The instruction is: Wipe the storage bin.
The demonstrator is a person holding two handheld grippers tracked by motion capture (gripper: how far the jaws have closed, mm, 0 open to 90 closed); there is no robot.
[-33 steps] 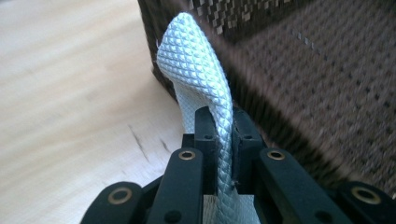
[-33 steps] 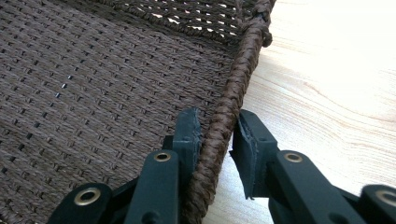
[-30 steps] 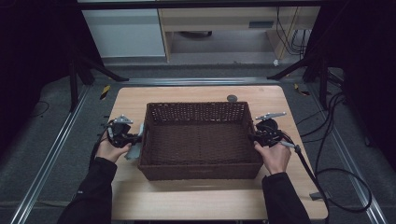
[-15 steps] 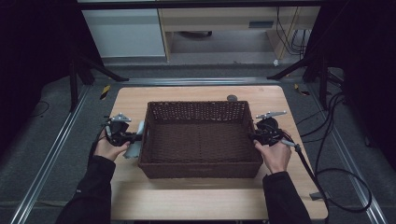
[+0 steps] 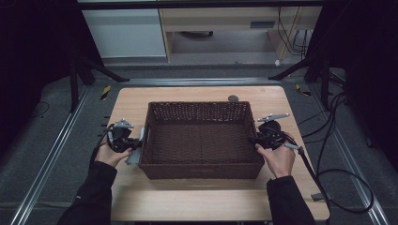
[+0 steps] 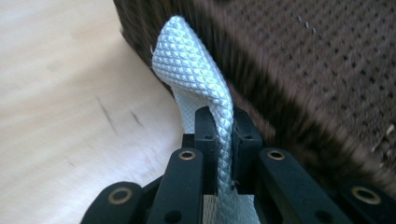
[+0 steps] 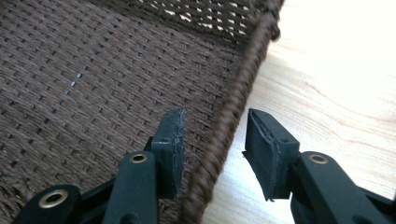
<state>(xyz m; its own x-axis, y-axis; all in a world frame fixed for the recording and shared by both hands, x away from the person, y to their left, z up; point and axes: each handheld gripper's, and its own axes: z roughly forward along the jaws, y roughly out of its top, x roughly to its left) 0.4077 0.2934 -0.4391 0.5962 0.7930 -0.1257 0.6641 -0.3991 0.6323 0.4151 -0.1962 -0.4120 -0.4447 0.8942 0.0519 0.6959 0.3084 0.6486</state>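
Two sets of fingers flank the basket (image 5: pixel 202 140) on the bench (image 5: pixel 197 197). Between the right gripper (image 7: pixel 212 149) fingers, which have just been opening and stand apart, runs the basket's rim, unpinched. The left gripper (image 6: pixel 219 140) is clamped on a silvery strip (image 6: pixel 196 74), with the basket wall just beyond.
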